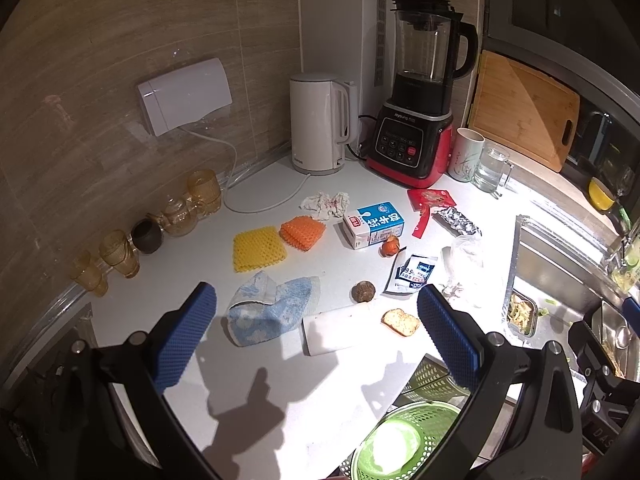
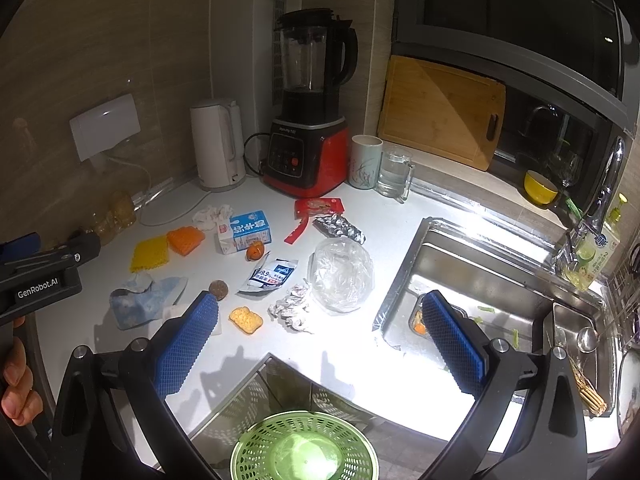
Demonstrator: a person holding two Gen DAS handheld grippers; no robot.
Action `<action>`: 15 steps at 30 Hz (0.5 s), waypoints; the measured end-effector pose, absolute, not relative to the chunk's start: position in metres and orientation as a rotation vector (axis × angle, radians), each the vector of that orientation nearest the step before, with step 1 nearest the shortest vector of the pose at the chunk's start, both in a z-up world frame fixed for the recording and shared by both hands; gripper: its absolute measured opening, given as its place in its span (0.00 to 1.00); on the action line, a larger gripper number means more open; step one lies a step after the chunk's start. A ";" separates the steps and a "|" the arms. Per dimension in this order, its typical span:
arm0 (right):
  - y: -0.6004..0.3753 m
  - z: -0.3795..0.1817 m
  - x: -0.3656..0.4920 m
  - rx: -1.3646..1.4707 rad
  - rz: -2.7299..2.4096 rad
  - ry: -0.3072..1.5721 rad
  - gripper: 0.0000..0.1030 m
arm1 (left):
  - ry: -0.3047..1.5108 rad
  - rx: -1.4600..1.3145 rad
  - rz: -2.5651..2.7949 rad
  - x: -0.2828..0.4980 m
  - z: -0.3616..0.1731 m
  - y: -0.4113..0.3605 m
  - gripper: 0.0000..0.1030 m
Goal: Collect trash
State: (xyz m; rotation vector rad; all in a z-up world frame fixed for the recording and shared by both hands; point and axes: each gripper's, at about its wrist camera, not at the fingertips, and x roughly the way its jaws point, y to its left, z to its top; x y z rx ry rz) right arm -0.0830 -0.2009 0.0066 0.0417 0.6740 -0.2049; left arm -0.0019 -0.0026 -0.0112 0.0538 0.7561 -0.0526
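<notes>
We hold the left tongs (image 1: 316,336) and right tongs (image 2: 320,336) agape and empty above the green basket (image 2: 304,446), while ahead of their tips the milk carton (image 2: 250,232), crumpled foil (image 2: 294,308) and wrappers lie uncollected, suggesting little is done.

Littered white counter (image 2: 320,344) beside a steel sink (image 2: 480,272), seen past the wide-open right gripper (image 2: 320,322).

A milk carton (image 2: 245,233), red wrapper (image 2: 316,210), crumpled foil (image 2: 294,307), clear plastic bag (image 2: 342,270), blue cloth (image 2: 146,294) and bread piece (image 2: 246,320) lie scattered; a green basket (image 2: 304,446) sits below the counter edge. The left gripper (image 2: 44,264) shows at the left edge.
</notes>
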 end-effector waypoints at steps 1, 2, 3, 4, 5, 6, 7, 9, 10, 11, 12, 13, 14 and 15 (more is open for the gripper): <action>-0.201 0.007 -0.083 0.042 -0.204 0.675 0.98 | 0.756 0.053 -0.053 -0.002 -0.011 -0.003 0.94; -0.201 0.006 -0.083 0.042 -0.204 0.675 0.98 | 0.756 0.053 -0.053 -0.003 -0.011 -0.003 0.94; -0.201 0.007 -0.083 0.041 -0.205 0.676 0.98 | 0.756 0.053 -0.052 -0.003 -0.011 -0.003 0.94; -0.201 0.006 -0.083 0.040 -0.206 0.677 0.98 | 0.756 0.053 -0.052 -0.004 -0.010 -0.004 0.94; -0.201 0.005 -0.084 0.039 -0.206 0.678 0.98 | 0.757 0.053 -0.052 -0.002 -0.011 -0.002 0.94; -0.201 0.005 -0.084 0.039 -0.206 0.678 0.98 | 0.757 0.055 -0.052 0.000 -0.011 -0.002 0.94; -0.201 0.005 -0.084 0.040 -0.205 0.678 0.98 | 0.756 0.055 -0.052 -0.001 -0.011 -0.002 0.94; -0.201 0.005 -0.085 0.039 -0.205 0.677 0.98 | 0.755 0.055 -0.051 0.000 -0.011 -0.001 0.94; -0.201 0.005 -0.083 0.039 -0.206 0.678 0.98 | 0.755 0.055 -0.050 0.000 -0.011 -0.002 0.94; -0.201 0.005 -0.084 0.039 -0.206 0.678 0.98 | 0.756 0.055 -0.050 -0.001 -0.011 -0.002 0.94; -0.201 0.005 -0.084 0.040 -0.205 0.679 0.98 | 0.757 0.055 -0.050 -0.001 -0.011 -0.003 0.94; -0.201 0.005 -0.084 0.039 -0.204 0.679 0.98 | 0.758 0.055 -0.050 -0.001 -0.011 -0.003 0.94; -0.200 0.004 -0.084 0.039 -0.204 0.681 0.98 | 0.759 0.052 -0.050 -0.001 -0.012 -0.001 0.94; -0.200 0.004 -0.084 0.038 -0.203 0.682 0.98 | 0.758 0.052 -0.049 -0.001 -0.012 -0.001 0.94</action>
